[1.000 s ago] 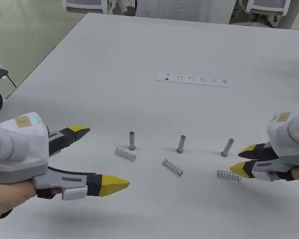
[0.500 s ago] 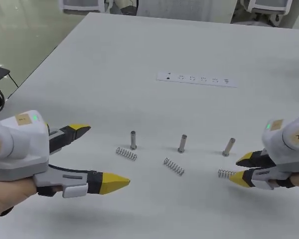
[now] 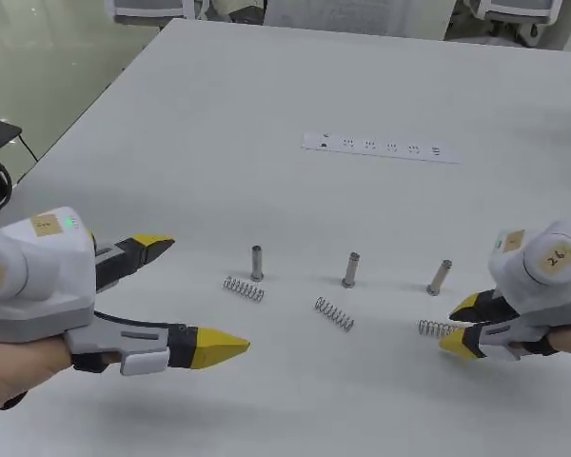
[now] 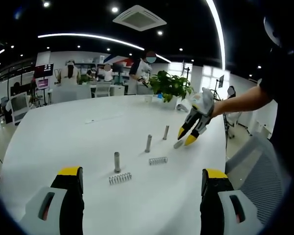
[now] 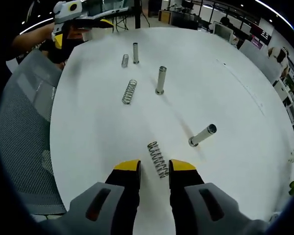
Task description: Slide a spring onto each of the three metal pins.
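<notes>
Three short metal pins (image 3: 257, 262) (image 3: 351, 269) (image 3: 441, 276) stand in a row on the white table. A spring lies on the table by each: left spring (image 3: 243, 288), middle spring (image 3: 333, 313), right spring (image 3: 435, 328). My right gripper (image 3: 457, 326) is low at the right spring's end. In the right gripper view its yellow fingertips (image 5: 127, 166) flank the near end of that spring (image 5: 157, 157) with a small gap, not pinching it. My left gripper (image 3: 190, 293) hovers wide open, left of the left spring, with nothing between its fingers; its own view shows the pins (image 4: 148, 143) ahead.
A white power strip (image 3: 379, 149) lies further back on the table (image 3: 266, 114). The table's left edge runs diagonally at the left, floor beyond it. A mesh chair (image 5: 24, 122) stands beside the table's near edge.
My right gripper has dropped lower and moved in on the right spring, so its tips now sit either side of the spring's end. The left gripper has stayed put.
</notes>
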`<action>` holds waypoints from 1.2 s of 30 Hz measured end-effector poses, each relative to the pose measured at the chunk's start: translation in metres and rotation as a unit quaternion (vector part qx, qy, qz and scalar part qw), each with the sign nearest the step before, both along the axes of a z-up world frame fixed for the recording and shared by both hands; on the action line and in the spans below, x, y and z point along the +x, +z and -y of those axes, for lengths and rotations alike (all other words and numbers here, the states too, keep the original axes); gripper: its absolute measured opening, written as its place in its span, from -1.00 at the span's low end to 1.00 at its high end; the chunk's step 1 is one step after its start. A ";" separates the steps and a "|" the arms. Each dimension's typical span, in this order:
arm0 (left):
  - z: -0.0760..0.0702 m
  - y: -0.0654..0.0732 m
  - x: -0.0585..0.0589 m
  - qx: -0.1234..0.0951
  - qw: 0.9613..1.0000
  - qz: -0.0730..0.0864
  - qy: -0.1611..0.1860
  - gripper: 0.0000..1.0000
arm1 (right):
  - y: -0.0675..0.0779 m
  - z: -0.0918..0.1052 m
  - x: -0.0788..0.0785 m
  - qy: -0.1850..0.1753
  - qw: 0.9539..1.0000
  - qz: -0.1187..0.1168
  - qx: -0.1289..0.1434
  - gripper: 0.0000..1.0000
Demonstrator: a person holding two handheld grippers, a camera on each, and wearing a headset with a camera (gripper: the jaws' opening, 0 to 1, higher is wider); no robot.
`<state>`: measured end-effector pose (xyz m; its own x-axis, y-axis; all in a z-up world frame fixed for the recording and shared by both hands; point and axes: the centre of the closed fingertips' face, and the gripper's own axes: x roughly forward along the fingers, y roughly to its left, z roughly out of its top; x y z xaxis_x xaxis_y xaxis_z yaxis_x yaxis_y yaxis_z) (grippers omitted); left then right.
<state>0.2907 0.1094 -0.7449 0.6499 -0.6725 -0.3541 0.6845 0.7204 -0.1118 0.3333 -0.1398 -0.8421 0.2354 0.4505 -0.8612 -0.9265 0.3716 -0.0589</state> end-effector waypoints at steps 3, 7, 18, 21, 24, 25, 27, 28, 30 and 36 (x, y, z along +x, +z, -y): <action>0.000 0.000 -0.001 -0.001 1.000 0.000 0.000 0.96 | -0.003 0.001 0.001 0.007 1.000 -0.001 -0.006 -0.62; -0.002 -0.001 -0.001 0.000 1.000 -0.002 0.001 0.96 | -0.005 0.001 -0.001 0.008 1.000 -0.015 -0.004 -0.64; -0.003 -0.003 -0.004 -0.002 1.000 -0.004 0.003 0.96 | -0.011 0.009 -0.003 0.015 0.999 -0.022 -0.022 -0.69; -0.003 -0.004 -0.004 -0.001 1.000 -0.004 0.002 0.96 | -0.011 0.010 -0.005 0.019 0.999 -0.020 -0.025 -0.71; -0.002 -0.004 -0.004 -0.003 1.000 -0.005 0.002 0.96 | -0.012 0.011 -0.005 0.021 0.999 -0.022 -0.025 -0.73; -0.002 -0.004 -0.004 -0.003 1.000 -0.004 0.002 0.96 | -0.012 0.011 -0.004 0.015 0.999 -0.023 -0.023 -0.74; -0.002 -0.004 -0.004 -0.003 1.000 -0.005 0.002 0.96 | -0.012 0.010 -0.005 0.017 0.999 -0.028 -0.019 -0.77; -0.001 -0.004 -0.004 -0.003 1.000 -0.005 0.002 0.96 | -0.012 0.010 -0.005 0.019 0.999 -0.029 -0.017 -0.80; -0.001 -0.004 -0.005 -0.003 1.000 -0.005 0.001 0.96 | -0.013 0.011 -0.005 0.019 0.999 -0.030 -0.015 -0.82; 0.002 -0.003 -0.007 -0.004 1.000 -0.004 -0.003 0.96 | -0.009 0.010 -0.007 0.037 0.999 -0.018 -0.021 -0.84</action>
<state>0.2839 0.1070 -0.7476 0.6434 -0.6785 -0.3545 0.6872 0.7160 -0.1232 0.3260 -0.1498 -0.8515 0.1710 0.4277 -0.8876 -0.9529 0.3008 -0.0386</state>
